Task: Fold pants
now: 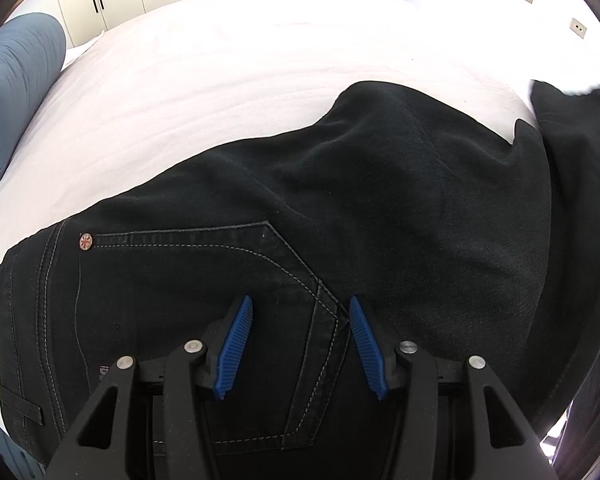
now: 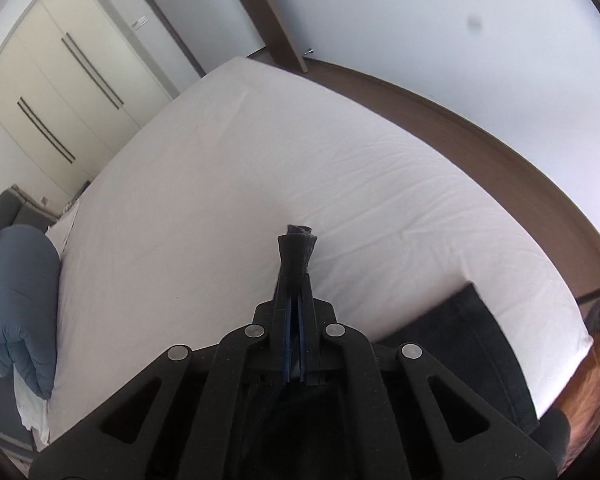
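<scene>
Pants: black denim pants [image 1: 340, 208] with pale stitching lie across the white bed sheet [image 1: 220, 80]; the seat and back pocket are near the bed edge, one leg running off to the right and rising there.
Left gripper: black two-finger gripper with blue ribbed pads [image 1: 300, 312] stands half parted over the back pocket seam; the pads straddle the seam, and I cannot tell whether the tips press the cloth. Nothing is pinched between them.
Right gripper: matching black gripper [image 2: 296, 280] is clenched on a bunched end of black cloth [image 2: 296, 244], probably the leg hem, which pokes up past the fingertips above the sheet.
Step in hand: judged as carrying the leg end over to make the fold.
Doing it well: keep the left side pinning the seat so the waist does not drag; carry the hem low and straight, lay edge on edge, then let go only once the cloth is flat.
Risk: the thin bunch could slip from the clamp if tugged.
Left view only: pocket, copper rivet [image 1: 86, 241], full spread of cloth.
Right view only: the clamped cloth end, rolled grey-blue duvet [image 2: 20, 300], wardrobe doors [image 2: 60, 92], brown bed frame [image 2: 500, 140].
</scene>
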`<state>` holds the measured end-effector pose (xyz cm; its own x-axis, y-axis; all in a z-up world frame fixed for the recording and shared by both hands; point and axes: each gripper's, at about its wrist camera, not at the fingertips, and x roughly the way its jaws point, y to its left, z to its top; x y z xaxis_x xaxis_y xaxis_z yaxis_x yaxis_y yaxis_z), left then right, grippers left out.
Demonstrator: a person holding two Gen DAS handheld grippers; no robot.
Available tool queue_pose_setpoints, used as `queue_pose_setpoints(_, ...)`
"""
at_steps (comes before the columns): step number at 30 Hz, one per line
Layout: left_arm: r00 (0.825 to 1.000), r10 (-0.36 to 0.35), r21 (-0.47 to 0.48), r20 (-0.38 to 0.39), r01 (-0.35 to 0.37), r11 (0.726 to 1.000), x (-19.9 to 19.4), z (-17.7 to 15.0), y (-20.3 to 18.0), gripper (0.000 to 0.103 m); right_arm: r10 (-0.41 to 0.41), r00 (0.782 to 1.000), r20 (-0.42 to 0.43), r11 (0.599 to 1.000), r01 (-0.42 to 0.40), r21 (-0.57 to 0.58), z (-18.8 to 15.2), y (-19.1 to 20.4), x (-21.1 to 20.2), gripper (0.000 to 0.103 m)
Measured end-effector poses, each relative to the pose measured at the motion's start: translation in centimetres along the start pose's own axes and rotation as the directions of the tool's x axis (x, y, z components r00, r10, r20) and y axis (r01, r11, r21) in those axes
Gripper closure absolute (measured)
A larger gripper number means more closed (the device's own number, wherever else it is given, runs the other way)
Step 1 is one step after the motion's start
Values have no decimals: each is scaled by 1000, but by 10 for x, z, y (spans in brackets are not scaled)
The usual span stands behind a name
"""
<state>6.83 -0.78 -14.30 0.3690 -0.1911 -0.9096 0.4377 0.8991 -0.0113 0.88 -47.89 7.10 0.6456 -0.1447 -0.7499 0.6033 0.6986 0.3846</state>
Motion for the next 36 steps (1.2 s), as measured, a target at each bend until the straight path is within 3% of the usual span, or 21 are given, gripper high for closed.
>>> queue_pose_setpoints(9, 1000, 11, -26, -14, -11, 1000, 2, 10, -2, 49, -21, 999, 27, 980, 15, 201, -71, -100, -51, 102)
queue_pose_setpoints(12, 1000, 12, -42, -4, -12, 999, 2, 12, -4, 45, -35, 999, 2, 962, 33, 273, -91, -134, -49, 102)
queue_pose_setpoints(16, 1000, 8, -51, 2, -8, 999, 3, 13, -9, 32, -39, 999, -31, 929, 47, 366, -118, -174, -44, 102)
queue_pose_setpoints(20, 1000, 21, -49, -13, -22, 999, 5, 16, -16, 24, -35, 998, -50, 913, 53, 404, -132, -193, -31, 102)
queue_pose_setpoints(31, 1000, 14, -59, -13, -15, 998, 12, 16, -30, 12, -40, 996, -77, 917, 67, 392, -142, -193, -33, 102)
queue_pose_setpoints(36, 1000, 13, -57, -9, -14, 998, 18, 21, -40, 3, 20, 994, -103, 904, 26, 426, -141, -206, -26, 98)
